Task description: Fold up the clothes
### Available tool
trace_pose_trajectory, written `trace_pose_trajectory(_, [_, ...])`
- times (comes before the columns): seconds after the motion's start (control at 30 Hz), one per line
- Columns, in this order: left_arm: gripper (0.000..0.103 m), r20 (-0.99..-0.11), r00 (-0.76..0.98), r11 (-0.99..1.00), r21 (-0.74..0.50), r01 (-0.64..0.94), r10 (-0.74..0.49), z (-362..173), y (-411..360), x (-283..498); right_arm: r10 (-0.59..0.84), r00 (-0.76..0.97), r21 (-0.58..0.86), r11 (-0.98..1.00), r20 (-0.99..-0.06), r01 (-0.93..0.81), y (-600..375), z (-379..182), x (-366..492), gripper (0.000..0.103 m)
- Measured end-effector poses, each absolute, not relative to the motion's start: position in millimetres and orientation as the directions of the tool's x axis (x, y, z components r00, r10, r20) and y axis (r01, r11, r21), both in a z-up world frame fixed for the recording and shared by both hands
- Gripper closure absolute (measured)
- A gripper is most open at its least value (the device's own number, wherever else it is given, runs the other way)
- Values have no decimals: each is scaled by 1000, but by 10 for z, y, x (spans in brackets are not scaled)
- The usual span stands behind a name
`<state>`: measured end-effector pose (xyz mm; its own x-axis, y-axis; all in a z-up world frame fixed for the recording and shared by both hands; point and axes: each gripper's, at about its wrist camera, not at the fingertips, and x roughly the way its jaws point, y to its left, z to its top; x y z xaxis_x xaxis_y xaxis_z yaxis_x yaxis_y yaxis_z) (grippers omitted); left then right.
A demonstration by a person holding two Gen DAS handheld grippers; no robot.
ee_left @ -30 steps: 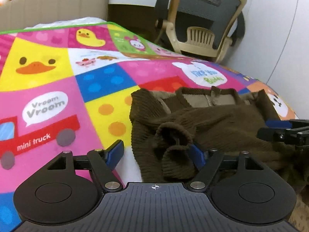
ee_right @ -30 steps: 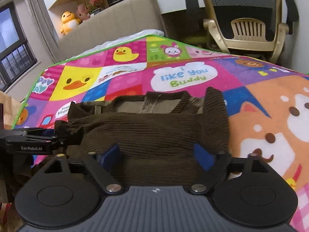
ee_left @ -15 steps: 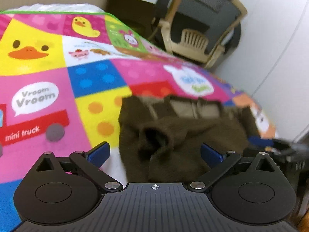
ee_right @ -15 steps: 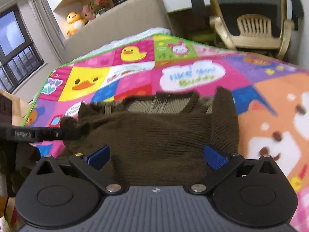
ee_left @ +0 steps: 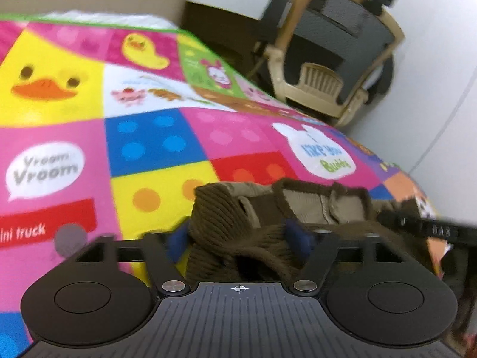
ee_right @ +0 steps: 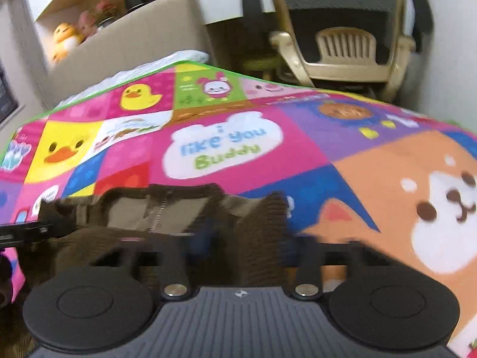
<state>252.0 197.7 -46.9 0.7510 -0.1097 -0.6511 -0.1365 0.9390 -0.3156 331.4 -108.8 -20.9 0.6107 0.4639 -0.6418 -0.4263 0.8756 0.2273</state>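
My left fingers (ee_left: 240, 238) are clenched on a bunched fold of the dark brown ribbed knit sweater (ee_left: 226, 217), the blue pads (ee_left: 299, 238) pressed into the wool on either side, with the cloth spilling back toward my palm at six o'clock. The sweater lies on the bright patchwork cartoon play mat (ee_left: 143, 140), its tan lining and collar showing at about one o'clock from my left grip, just below the white "I like you Buddy" patch (ee_left: 323, 155). In the right wrist view my right fingers (ee_right: 249, 243) close around an upright ridge of the same brown knit (ee_right: 259, 226); the picture is blurred there, yet the wool fills the narrow gap between them, so I read them as gripping it. My other tool's black tip reaches in at nine o'clock of that view, touching the sweater's far edge. The yellow duck square (ee_right: 64, 149) sits at ten o'clock, the orange dog face (ee_right: 441, 203) at three o'clock, and a beige plastic chair (ee_right: 345, 44) stands past the mat at one o'clock
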Motion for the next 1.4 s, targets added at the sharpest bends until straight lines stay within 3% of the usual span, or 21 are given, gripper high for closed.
trace_pose_trajectory(0.1, [88,-601,784,928,-361,-92,-156,-301,2013,2340,497,644,222,858,-582,-462,-1238,73,2993,96])
trace_pose_trajectory(0.3, [89,-436,857,928,-355,117,-275,277,1993,1335,569,673,179,810,-473,-559,-1663,577,2028,96])
trace_pose_trajectory(0.43, [85,-417,841,917,-340,207,-345,230,1921,625,565,655,88,787,-501,-611,-1853,457,1270,95])
trace_pose_trajectory(0.57, [70,-485,789,915,-326,237,-377,-64,1929,131,524,627,-8,764,-576,-645,-2008,95,722,91])
trace_pose_trajectory(0.63, [52,-490,775,901,-370,229,-398,-154,2006,-97,481,620,19,799,-620,-601,-2151,-79,602,75])
trace_pose_trajectory(0.7, [23,-465,772,872,-432,228,-432,-189,2106,-319,465,612,66,826,-639,-559,-2331,-179,549,62])
trace_pose_trajectory(0.77, [10,-429,781,848,-475,234,-455,-162,2192,-438,482,607,113,832,-632,-543,-2483,-146,539,52])
trace_pose_trajectory(0.8, [9,-411,786,838,-492,235,-462,-131,2218,-460,497,607,136,830,-620,-541,-2541,-103,533,37])
trace_pose_trajectory(0.87, [8,-393,787,817,-528,230,-475,-84,2254,-407,574,595,204,794,-562,-573,-2612,30,534,21])
trace_pose_trajectory(1.03, [6,-431,734,733,-667,132,-524,-245,2179,126,679,564,314,726,-470,-612,-2454,144,732,17])
trace_pose_trajectory(1.17, [6,-472,664,651,-758,29,-579,-494,2118,694,690,498,458,722,-525,-519,-2183,-52,1203,17])
trace_pose_trajectory(1.3, [6,-468,688,637,-770,-10,-555,-489,2131,1092,719,459,544,695,-522,-471,-1955,-145,1668,16])
trace_pose_trajectory(1.4, [6,-445,734,655,-756,-1,-513,-347,2163,1301,714,502,514,699,-488,-496,-1801,-37,1857,17])
